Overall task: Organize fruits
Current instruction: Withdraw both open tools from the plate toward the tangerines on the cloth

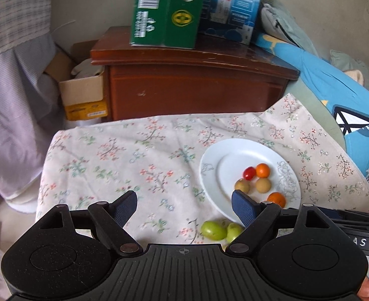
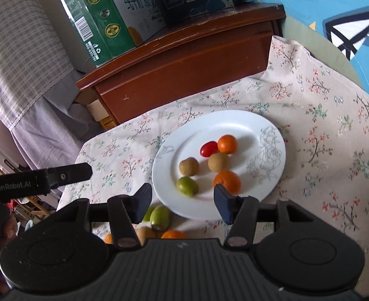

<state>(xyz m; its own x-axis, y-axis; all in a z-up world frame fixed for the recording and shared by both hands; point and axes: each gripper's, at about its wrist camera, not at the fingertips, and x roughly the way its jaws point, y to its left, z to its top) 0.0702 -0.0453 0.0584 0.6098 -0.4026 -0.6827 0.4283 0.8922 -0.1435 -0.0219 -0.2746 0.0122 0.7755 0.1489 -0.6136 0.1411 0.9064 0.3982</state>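
Both grippers empty: left gripper (image 1: 184, 207) spread wide, right gripper (image 2: 181, 202) roughly half spread, nothing between either pair of pads. Floral tablecloth (image 1: 124, 155) is wrinkled. White round plate with a grey line drawing (image 2: 259, 123) holds two small oranges (image 2: 227, 144), two brown kiwi-like fruits (image 2: 218, 161), a green fruit (image 2: 187, 186) and a red cherry tomato (image 2: 208, 148). Off the plate, just beside its near rim: two green fruits (image 1: 214, 229), plus what looks like another orange and a brown one, mostly hidden under the right gripper. Risk: round fruit rolls on the wrinkled cloth if nudged; jaw could clip the plate rim and shift it.
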